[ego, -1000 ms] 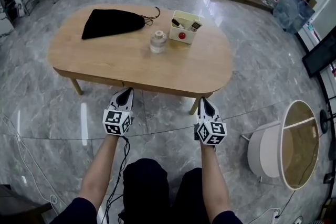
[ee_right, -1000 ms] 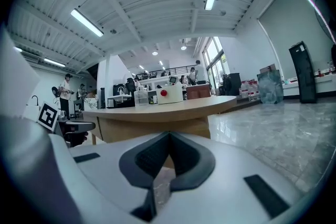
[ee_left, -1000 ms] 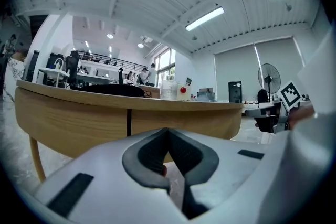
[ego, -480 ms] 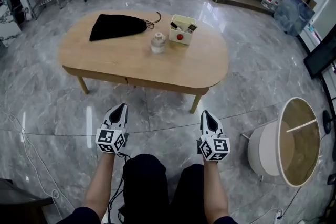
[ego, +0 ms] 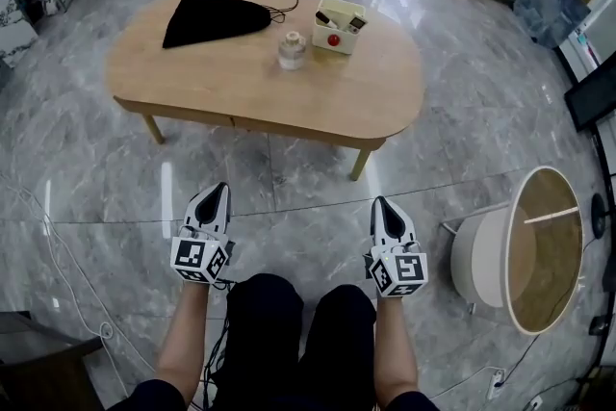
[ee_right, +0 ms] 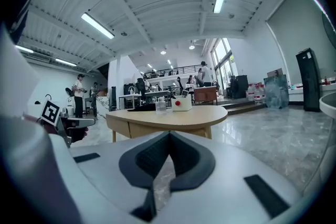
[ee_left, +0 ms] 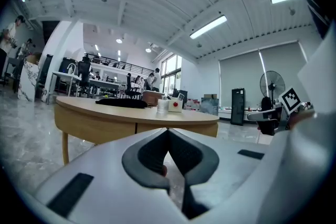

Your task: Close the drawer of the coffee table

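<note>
Low over the grey marble floor (ego: pixel 462 125), ahead of the knees: left tool (ego: pixel 219 190) clenched, tips meeting, nothing between. Right tool (ego: pixel 380 203) likewise clenched and empty, level with the left and well apart from it. Both pointed toward the counter (ego: pixel 241 82), neither touching it (a clear strip of floor between tool tips and the near edge). Marker cubes on both, facing up toward the head camera.

Beyond the tools: oval wooden counter on slim legs. Drawer (ego: pixel 231 120) set in the near apron, front flush with the wood, only a thin seam showing; seen as closed from both tool views as well.

On the counter top: black cloth bag (ego: pixel 214 20) lying flat toward the far left, drawstring trailing right. Small clear jar (ego: pixel 292 50) upright near the middle. Cream box (ego: pixel 339 26) with a red button just beside the jar, to its right and a little farther back.

Off to the right, well apart from the counter: round white stand (ego: pixel 481 265) with a glass top. Thin cable (ego: pixel 53 250) looping across the floor at left.
</note>
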Tool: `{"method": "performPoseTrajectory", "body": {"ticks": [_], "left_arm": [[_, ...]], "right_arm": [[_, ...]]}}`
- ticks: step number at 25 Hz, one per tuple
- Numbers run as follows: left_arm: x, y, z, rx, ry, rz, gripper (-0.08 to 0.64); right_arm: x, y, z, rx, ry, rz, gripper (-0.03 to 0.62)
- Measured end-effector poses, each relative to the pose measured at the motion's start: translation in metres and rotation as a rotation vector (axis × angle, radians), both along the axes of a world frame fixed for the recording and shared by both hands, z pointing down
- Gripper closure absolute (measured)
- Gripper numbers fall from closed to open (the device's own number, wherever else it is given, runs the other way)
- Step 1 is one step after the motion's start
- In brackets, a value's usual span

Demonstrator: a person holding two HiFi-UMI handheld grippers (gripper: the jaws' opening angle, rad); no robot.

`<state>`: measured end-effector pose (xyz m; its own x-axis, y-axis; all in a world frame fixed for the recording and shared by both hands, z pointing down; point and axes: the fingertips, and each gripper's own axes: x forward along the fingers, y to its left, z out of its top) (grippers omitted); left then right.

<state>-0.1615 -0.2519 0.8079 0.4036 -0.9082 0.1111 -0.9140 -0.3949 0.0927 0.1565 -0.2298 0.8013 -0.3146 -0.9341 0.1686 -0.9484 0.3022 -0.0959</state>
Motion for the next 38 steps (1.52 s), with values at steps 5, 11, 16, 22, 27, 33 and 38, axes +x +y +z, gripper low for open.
{"method": "performPoseTrajectory", "body": {"ticks": [5,11,16,22,27,33,38], "left_arm": [[-0.014,0.005,-0.058,-0.039,0.005,-0.028,0.535],[-0.005,0.01,-0.19,-0.031,-0.004,0.01,0.535],[-0.005,0.036,-0.295,-0.063,-0.009,0.012,0.535],[0.013,0.082,-0.405,-0.085,-0.033,0.031,0.535],[0.031,0.115,-0.493,-0.084,-0.029,0.034,0.535],[0.04,0.15,-0.57,-0.048,-0.017,0.024,0.535],[0.055,0.177,-0.615,0.0,-0.014,0.011,0.535]], "right_arm": [[-0.016,0.006,-0.055,-0.032,-0.01,-0.018,0.566],[-0.013,0.023,-0.165,-0.082,-0.014,-0.02,0.566],[-0.004,0.051,-0.262,-0.109,-0.01,-0.014,0.566],[0.016,0.079,-0.384,-0.12,-0.032,0.015,0.566],[0.009,0.102,-0.472,-0.111,-0.006,-0.017,0.566],[-0.003,0.141,-0.551,-0.083,-0.075,-0.06,0.566],[0.022,0.163,-0.59,-0.039,-0.103,-0.018,0.566]]}}
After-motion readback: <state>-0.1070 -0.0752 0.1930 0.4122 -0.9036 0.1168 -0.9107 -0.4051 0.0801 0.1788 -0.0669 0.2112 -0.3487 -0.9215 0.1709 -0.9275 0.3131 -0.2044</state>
